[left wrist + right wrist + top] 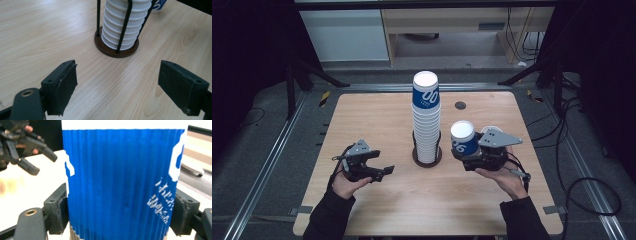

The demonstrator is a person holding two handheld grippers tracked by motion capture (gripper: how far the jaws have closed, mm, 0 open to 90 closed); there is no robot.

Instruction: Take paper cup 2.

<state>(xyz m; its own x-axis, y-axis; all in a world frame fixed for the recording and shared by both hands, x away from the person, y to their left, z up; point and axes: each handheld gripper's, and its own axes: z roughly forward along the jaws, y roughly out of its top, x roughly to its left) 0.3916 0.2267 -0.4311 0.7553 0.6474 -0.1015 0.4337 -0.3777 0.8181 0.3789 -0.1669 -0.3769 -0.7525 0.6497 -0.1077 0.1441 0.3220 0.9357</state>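
At the near edge of the wooden table point(377, 210), the right gripper point(472, 159) clamps its jaws on a blue cup point(463, 138), bottom up and roughly upright, just right of the tall cup stack point(426, 120) in its round holder point(427, 159). The left gripper point(379, 171), jaws wide apart and holding nothing, waits left of the stack, pointed at it. The stack's top stands well above the held cup, so any move onto it looks to run up and leftward; the right hand is nearer.
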